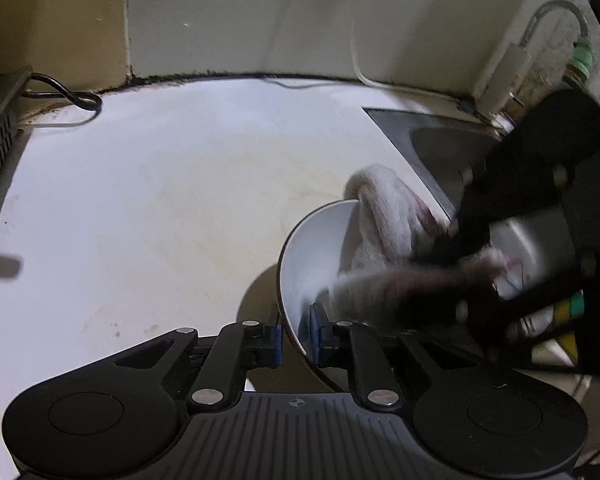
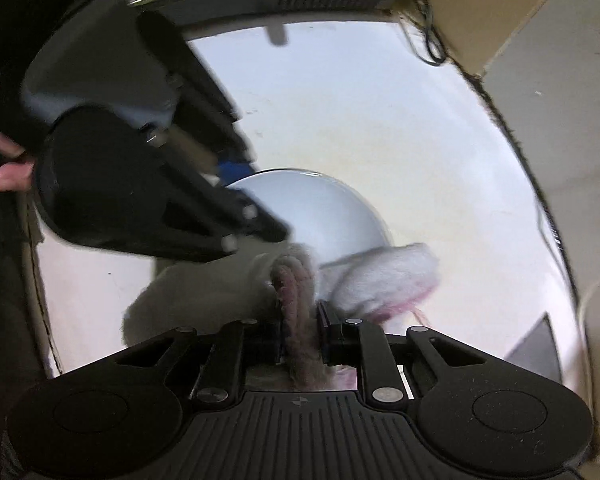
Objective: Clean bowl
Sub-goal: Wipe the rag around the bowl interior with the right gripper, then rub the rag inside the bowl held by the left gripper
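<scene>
Wiping underway: left tongs [image 1: 296, 334] clench the white round ceramic bowl's [image 1: 320, 248] rim; right tongs [image 2: 300, 332] grasp the fluffy white-pink cloth [image 2: 384, 276]. Next, rub the bowl's remaining inner wall.

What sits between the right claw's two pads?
A bunched fold of the white-and-pink cloth, clamped between the right claw's pads; the right wrist view shows it, with the white bowl just beyond.

Glossy, smooth white bowl [image 1: 316, 248]; fuzzy, nubbly cloth [image 2: 384, 276]; matt black plastic gripper [image 1: 296, 336]; brushed metal sink [image 1: 432, 148].
</scene>
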Demonstrator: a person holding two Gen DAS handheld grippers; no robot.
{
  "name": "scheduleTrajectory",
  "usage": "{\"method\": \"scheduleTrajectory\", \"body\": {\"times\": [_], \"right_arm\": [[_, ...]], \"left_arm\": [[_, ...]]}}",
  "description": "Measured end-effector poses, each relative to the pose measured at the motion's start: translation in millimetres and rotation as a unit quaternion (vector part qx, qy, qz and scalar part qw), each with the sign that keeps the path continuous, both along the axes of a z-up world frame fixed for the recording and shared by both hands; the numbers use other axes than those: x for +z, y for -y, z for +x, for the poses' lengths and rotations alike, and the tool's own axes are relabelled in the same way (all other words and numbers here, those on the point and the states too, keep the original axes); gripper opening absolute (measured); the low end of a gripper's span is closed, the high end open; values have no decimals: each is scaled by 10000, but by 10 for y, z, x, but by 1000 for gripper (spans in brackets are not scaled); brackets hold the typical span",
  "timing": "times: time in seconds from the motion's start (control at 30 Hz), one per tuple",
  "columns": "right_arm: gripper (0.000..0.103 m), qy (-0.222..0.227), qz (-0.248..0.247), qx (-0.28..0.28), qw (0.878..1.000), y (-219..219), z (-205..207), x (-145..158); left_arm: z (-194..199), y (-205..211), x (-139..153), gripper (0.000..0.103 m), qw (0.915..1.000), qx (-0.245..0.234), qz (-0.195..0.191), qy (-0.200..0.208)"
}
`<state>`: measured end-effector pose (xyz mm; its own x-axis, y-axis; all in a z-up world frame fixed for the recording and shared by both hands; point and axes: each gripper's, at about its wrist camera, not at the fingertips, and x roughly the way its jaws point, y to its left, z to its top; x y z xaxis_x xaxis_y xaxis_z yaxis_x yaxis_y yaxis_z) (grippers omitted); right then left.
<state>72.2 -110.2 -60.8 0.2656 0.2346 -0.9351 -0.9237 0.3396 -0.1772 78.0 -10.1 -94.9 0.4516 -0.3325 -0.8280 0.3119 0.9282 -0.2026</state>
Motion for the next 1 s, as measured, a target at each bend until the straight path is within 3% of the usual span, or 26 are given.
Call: {"method": "scheduleTrajectory", "body": {"times": [0.2,0.33,0.37,0.47,0.57,0.6,0.77,0.87,0.93,1.0], "right_arm": [[18,-361,88,-163,9992,83,186,97],[18,-374,860,-599,9938,294,244,413],[18,-349,1454,-869,9849,514,192,556],[18,-228,2454,-1184,9619,896,11,717],[18,84,3179,-1380,9380,1262,-186,932],[18,178,3260,-1396,9348,1322,-207,1008],[18,1350,3712,-1294,9095,1800,-246,1956],[18,1833,4008,-959,8925,1971,-315,2446],[18,1622,4076,-725,8957,1934,-389,2408],[18,1163,3915,-580,9110,1783,-369,2138]], "left_arm": [[116,-111,30,18,9980,-197,-166,-569],[54,-241,126,16,9984,-63,-331,-453],[17,-272,144,15,9985,21,-375,-410],[-95,-373,200,13,9976,277,-561,-311],[-204,-443,321,9,9964,504,-661,-170],[-223,-458,407,9,9964,552,-639,-81],[-259,-472,942,9,9951,692,-379,593],[-307,-495,1344,9,9892,809,-296,1185],[-362,-498,1473,9,9876,817,-157,1331],[-383,-492,1395,9,9897,826,-135,1163]]}}
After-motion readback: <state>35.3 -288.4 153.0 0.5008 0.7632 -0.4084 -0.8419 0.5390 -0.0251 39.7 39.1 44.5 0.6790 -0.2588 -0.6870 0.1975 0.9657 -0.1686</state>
